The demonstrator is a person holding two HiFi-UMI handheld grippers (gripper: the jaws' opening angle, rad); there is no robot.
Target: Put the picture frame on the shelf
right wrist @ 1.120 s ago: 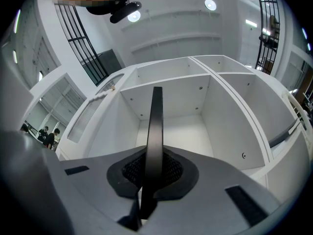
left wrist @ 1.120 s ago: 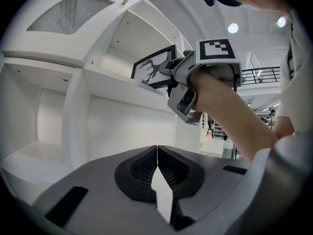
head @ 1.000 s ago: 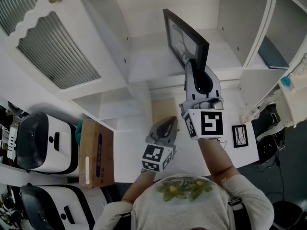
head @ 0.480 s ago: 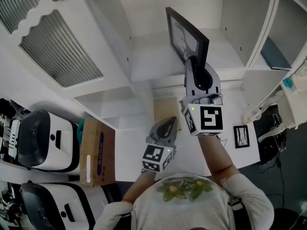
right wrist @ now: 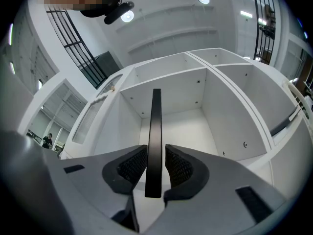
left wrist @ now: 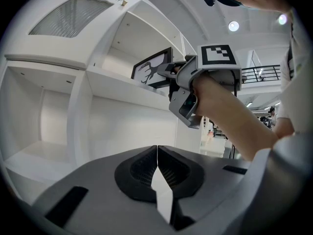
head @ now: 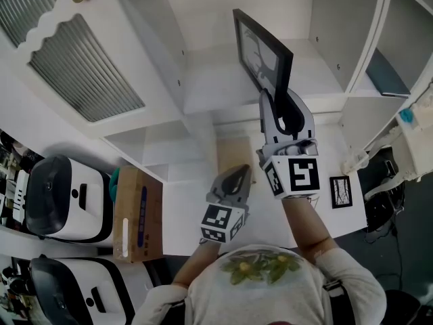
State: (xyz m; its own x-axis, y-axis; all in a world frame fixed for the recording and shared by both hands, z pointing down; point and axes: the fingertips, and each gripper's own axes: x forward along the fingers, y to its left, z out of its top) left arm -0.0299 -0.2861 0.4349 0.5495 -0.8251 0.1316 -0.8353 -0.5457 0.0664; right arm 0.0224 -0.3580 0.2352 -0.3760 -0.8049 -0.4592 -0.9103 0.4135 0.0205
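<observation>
1. White shelf [head: 203, 87] compartments fill the head view, and the picture frame [head: 260, 53] stands upright at 12 o'clock, inside the middle one.
2. Right gripper [head: 279, 107] pinches the frame's near edge, thin side on, likely to keep it upright.
3. Bottom edge on the board? Can't tell, the gripper covers it.
4. Left gripper [head: 233, 180] hangs at 6 o'clock, jaws together on nothing, clear of the work.
5. That compartment holds only the frame; a dark flat thing [head: 385, 73] lies in the one at 2 o'clock.

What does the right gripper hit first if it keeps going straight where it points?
Probably the shelf compartment's back wall. The picture frame in the right gripper sticks out ahead, so its far edge would touch first. Depth is unclear.
</observation>
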